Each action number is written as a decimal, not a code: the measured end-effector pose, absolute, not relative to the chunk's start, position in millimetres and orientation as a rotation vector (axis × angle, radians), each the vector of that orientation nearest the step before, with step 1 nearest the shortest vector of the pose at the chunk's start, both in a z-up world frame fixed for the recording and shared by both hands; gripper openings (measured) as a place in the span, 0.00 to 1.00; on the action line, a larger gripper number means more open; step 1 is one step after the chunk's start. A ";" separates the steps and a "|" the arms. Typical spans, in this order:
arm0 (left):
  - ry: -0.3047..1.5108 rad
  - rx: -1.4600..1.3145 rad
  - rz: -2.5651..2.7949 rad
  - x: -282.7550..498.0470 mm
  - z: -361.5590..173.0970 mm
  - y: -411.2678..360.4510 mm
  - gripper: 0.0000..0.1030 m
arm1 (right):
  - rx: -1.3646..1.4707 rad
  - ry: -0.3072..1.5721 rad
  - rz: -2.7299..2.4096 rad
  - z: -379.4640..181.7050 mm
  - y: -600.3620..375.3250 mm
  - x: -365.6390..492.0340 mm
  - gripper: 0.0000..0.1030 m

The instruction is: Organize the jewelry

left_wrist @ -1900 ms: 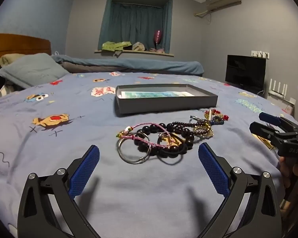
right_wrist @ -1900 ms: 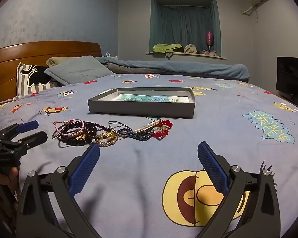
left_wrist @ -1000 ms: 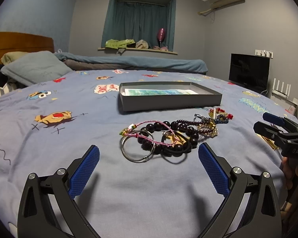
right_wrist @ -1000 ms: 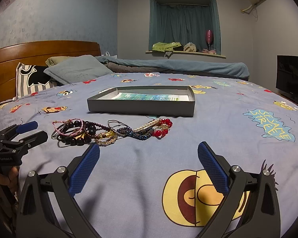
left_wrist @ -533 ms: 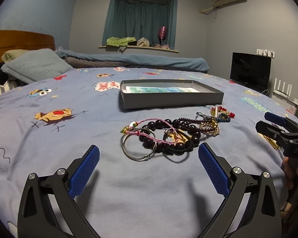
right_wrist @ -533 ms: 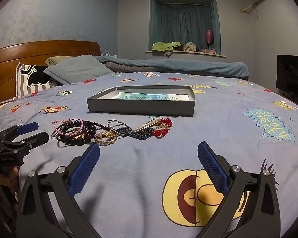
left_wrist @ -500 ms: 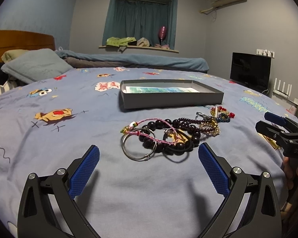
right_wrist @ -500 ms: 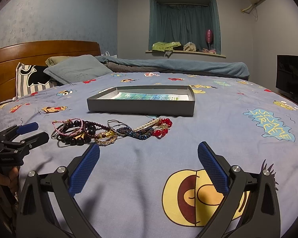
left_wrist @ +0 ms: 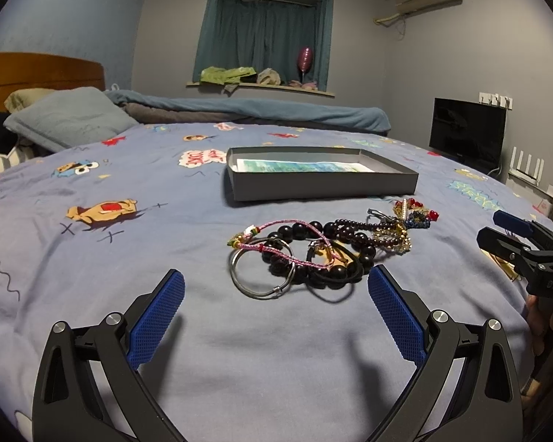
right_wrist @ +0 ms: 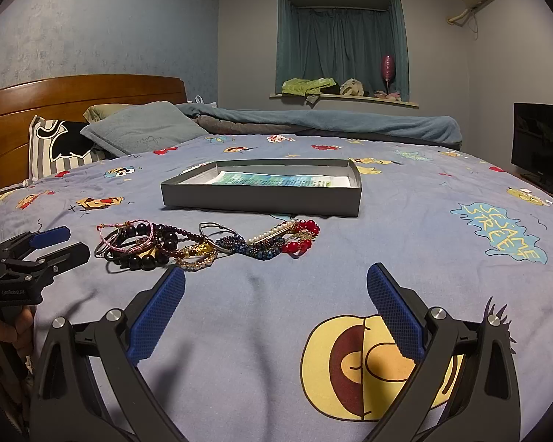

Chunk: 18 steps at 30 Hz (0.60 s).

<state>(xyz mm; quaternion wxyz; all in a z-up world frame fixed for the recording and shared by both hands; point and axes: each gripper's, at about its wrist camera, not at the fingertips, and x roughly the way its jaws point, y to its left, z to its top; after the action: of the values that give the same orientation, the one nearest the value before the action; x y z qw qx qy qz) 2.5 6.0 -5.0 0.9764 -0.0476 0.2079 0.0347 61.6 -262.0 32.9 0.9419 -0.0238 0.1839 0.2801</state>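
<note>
My bed (left_wrist: 92, 294) wears a blue cartoon-print sheet (right_wrist: 405, 258). A shallow grey box (left_wrist: 324, 184) lies on it, a tangled heap of bracelets (left_wrist: 313, 254) just before it. Pillows (right_wrist: 143, 129) and a rumpled blue blanket (right_wrist: 331, 121) lie along its far edges.

bedsheet (left_wrist: 92, 258): matt printed cloth, lightly creased | box (left_wrist: 324, 186): matt grey card, printed paper lining | silver bangle (left_wrist: 261, 280): smooth shiny metal | black beads (left_wrist: 306, 230): glossy, round | pink bracelet (left_wrist: 287, 248): braided cord | left gripper (left_wrist: 275, 304) pads: blue knurled rubber on matt black plastic | headboard (right_wrist: 73, 107): glossy wood
</note>
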 end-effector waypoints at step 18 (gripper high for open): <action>0.444 -0.126 0.071 5.3 3.3 14.1 0.96 | -0.046 0.373 0.568 33.5 -262.2 62.1 0.95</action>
<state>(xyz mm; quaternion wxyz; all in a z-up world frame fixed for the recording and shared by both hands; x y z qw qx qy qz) 5.3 14.1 3.3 0.9728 -0.0625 0.2201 0.0352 62.1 -262.2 33.5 0.9425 -0.0224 0.1828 0.2787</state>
